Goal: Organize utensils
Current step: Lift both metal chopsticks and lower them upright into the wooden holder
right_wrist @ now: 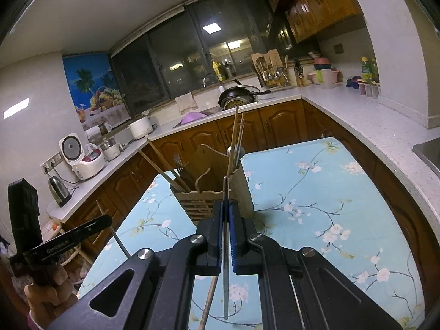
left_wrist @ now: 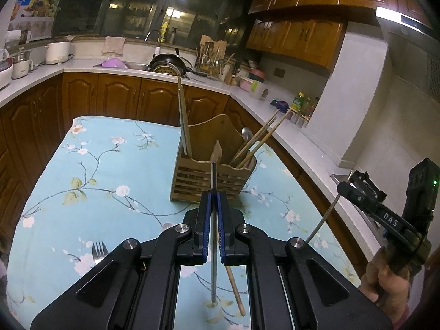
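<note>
On the table (left_wrist: 55, 192), a fork (left_wrist: 99, 251) lay at left. The left claw (left_wrist: 214, 203) was clamped on a thin, stiff, slippery metal utensil (left_wrist: 213, 176), best pinched mid-shaft. Beyond stood the wooden holder (left_wrist: 211, 173); the right claw (right_wrist: 226, 211) likewise clamped a metal rod (right_wrist: 225, 189).

Table under a light blue floral cloth (left_wrist: 110, 170), wooden utensil holder (left_wrist: 209, 178) standing on it, fork (left_wrist: 99, 250) and wooden chopstick (left_wrist: 236, 291) lying flat
</note>
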A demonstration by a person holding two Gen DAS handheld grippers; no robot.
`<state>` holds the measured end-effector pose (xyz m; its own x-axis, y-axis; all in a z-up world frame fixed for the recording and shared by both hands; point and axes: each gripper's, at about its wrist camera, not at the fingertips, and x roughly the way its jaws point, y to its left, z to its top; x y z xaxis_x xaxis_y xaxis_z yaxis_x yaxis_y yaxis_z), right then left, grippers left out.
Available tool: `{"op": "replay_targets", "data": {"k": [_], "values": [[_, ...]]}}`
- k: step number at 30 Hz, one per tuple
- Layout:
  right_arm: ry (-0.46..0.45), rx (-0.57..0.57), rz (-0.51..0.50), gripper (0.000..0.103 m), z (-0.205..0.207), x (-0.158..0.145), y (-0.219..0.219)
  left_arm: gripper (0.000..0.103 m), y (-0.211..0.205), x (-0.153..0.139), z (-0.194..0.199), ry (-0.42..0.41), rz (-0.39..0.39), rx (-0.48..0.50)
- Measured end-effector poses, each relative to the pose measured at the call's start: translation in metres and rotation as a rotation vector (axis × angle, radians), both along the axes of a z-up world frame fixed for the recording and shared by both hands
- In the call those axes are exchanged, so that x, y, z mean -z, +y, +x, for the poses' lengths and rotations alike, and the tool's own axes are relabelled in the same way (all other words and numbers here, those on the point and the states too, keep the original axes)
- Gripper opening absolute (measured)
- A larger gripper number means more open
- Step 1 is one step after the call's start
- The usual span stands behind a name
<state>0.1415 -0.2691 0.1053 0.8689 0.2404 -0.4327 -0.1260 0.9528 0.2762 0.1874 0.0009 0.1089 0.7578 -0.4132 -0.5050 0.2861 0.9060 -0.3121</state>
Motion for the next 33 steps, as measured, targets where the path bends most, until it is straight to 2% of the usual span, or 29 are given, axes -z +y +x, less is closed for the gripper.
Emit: {"op": "replay_targets", "data": {"k": [8, 16, 25, 29, 33], "values": [[-0.035, -0.005, 0.01, 0.005, 0.015, -0.009, 0.003, 0.004, 0.0, -0.012, 0.01, -0.035, -0.021, -0.016], [-0.135, -0.007, 0.015, 0.005, 0.043, -0.042, 0.008, 0.004, -0.008, -0.048, 0.038, -0.144, -0.018, -0.049], [-0.289, 0.025, 0.061, 0.005, 0.093, -0.073, 0.008, 0.004, -0.02, -0.095, 0.081, -0.323, 0.004, -0.125], [-0.319, 0.059, 0.068, 0.005, 0.111, -0.074, 0.003, 0.004, -0.025, -0.096, 0.102, -0.359, 0.013, -0.16], [-0.338, 0.073, 0.054, 0.005, 0.124, -0.068, 0.003, 0.004, -0.03, -0.083, 0.12, -0.365, 0.016, -0.194]]}}
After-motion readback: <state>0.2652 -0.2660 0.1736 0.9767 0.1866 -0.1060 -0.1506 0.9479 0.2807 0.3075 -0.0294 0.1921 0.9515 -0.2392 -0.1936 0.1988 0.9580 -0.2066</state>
